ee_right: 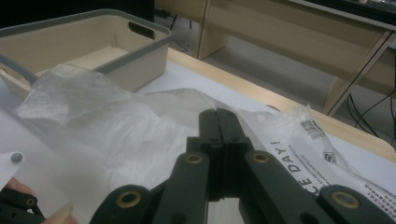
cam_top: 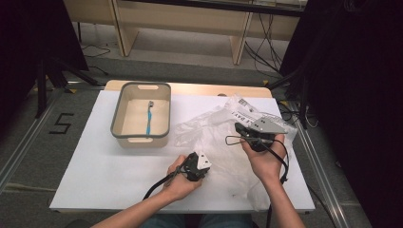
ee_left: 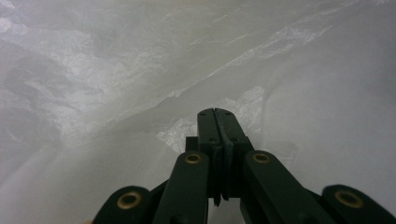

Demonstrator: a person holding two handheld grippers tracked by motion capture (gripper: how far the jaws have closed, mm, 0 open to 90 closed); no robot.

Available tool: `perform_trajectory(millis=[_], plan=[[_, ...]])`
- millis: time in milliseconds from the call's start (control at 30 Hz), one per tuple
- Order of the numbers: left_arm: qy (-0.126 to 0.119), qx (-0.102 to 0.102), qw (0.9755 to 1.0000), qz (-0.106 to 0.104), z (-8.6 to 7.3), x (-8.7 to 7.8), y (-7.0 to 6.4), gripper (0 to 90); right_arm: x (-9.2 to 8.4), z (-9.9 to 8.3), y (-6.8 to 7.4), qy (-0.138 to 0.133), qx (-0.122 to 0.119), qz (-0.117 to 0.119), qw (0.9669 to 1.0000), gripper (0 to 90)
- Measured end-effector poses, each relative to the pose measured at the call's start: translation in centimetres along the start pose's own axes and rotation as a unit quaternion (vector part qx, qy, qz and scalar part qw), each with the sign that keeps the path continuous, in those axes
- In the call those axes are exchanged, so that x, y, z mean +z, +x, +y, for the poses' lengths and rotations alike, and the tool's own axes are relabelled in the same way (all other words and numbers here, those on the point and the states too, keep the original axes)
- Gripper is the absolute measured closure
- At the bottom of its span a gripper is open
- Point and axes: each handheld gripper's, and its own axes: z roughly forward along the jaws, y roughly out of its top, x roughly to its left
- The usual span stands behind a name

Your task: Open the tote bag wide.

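Note:
A clear plastic bag [cam_top: 216, 130] with black print lies crumpled on the right half of the white table [cam_top: 95, 166]. My left gripper [cam_top: 202, 172] sits low at the bag's near left edge. Its jaws are shut, and wrinkled film [ee_left: 180, 133] gathers at their tips. My right gripper [cam_top: 240, 128] hangs over the bag's far right part, shut, and the bag [ee_right: 140, 126] rises up to its tips. A blue toothbrush [cam_top: 149, 118] lies inside a beige bin [cam_top: 119, 124] with a grey rim, at the back left.
The bin [ee_right: 140, 58] stands just beyond the bag's left end. The table's wooden far edge [ee_right: 280, 100] runs behind the bag. Dark stands and cables [cam_top: 266, 42] are on the floor past the table. A black cable [cam_top: 159, 183] trails from the left gripper.

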Motion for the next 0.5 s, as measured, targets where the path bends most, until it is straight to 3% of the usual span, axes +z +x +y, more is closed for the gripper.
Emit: perform_trajectory(millis=[500], plan=[[-0.002, 0.0, 1.0, 0.001, -0.03, 0.0, 0.0, 88.8, -0.09, 0.16, -0.1, -0.015, 0.009, -0.004, 0.9998, 90.0]])
